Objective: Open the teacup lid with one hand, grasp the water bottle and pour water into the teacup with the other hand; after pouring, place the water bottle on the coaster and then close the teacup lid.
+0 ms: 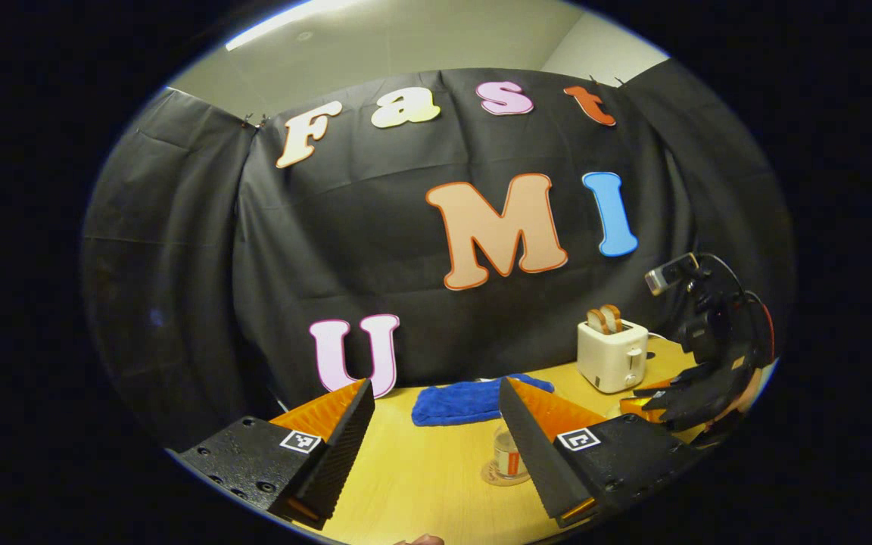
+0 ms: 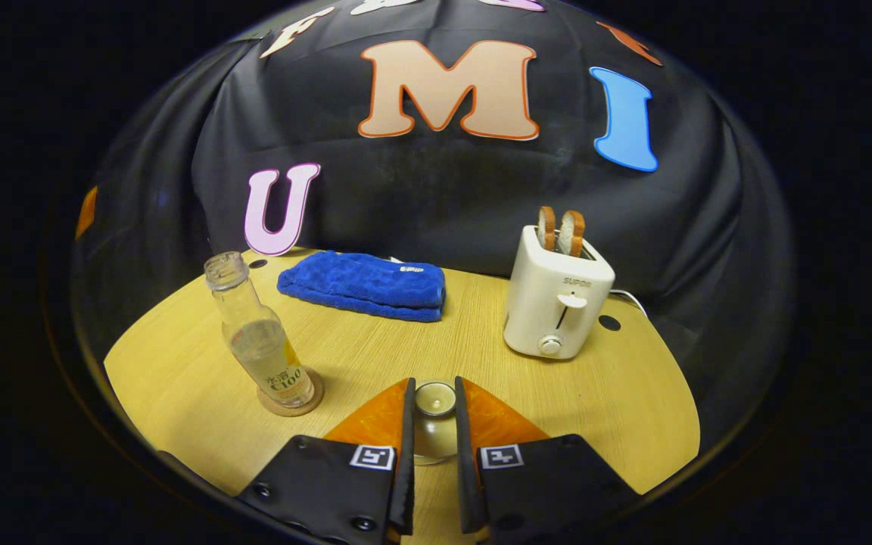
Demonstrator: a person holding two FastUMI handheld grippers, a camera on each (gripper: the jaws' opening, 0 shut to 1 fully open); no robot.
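Teacup lid sits between the right gripper jaws, which are nearly closed on it, just in front of the toaster. Water bottle stands on its coaster, well left of the toaster (pouring seems done). To seat the lid well, I would lower it level, then release. Left gripper jaws hang wide apart, empty, above the table.

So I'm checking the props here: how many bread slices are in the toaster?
2. Both bread slices stand upright side by side in the white toaster's top slots, at the table's far right, seen in the right gripper view. Nothing suggests more, though the slots' depths are hidden.
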